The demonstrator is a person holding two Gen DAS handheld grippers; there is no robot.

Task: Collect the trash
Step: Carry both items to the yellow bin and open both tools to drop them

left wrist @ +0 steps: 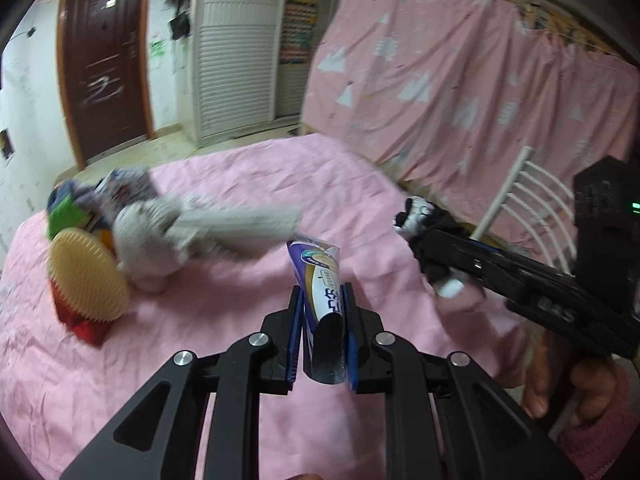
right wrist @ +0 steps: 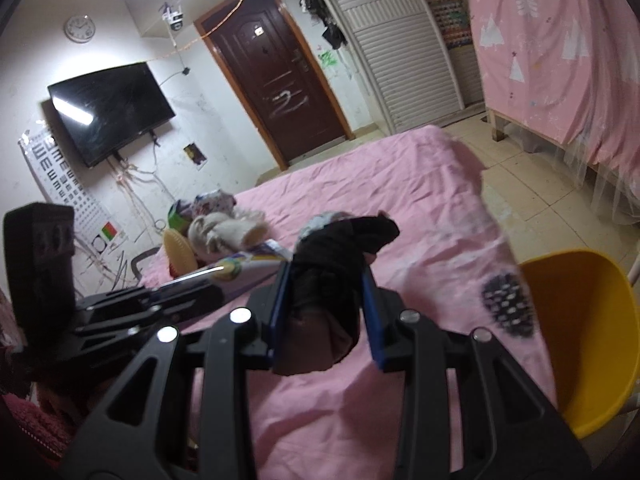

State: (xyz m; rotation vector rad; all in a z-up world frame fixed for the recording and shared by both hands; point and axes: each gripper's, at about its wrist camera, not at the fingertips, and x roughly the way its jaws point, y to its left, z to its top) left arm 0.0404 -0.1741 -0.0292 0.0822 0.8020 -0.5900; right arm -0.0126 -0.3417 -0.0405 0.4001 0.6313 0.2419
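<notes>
Left gripper (left wrist: 323, 294) clamped on a purple-and-white tube (left wrist: 320, 280), blue pads pressed against both its sides; tube held above the pink bedsheet (left wrist: 240, 168), long axis running from 6 toward 12 in the left wrist view, flat crimped end pointing up and away toward 12, dark lower end down between the fingers near 6; in the right wrist view the same tube (right wrist: 240, 266) seen at about 9 of the centre, lying nearly level, long axis from 8 toward 2, tip reaching just beside the black bundle.

Right gripper (right wrist: 326, 280) clamped on a black cloth bundle (right wrist: 344, 240), jaws closed against its two sides; bundle standing roughly along the fingers, bulk leaning toward 1, a grey-white patch at its top edge near 12, a brownish fold hanging below the pads toward 6; from the left wrist view, the same bundle (left wrist: 424, 232) at 3, black with white parts, sticking out of the right gripper (left wrist: 434, 250) toward 10.

On the sheet at 9 to 10 in the left wrist view, a blurred pile: a round cream bristled brush (left wrist: 86, 276) tilted on its edge over something red, a grey-white sock (left wrist: 208, 232) stretched out toward 3, and a patterned wrapper (left wrist: 120, 188) behind.

At 4 in the right wrist view, a yellow bin (right wrist: 580, 340) beside the bed edge, opening facing the camera; a dark patterned spot (right wrist: 506, 306) on the sheet just beside its rim.
</notes>
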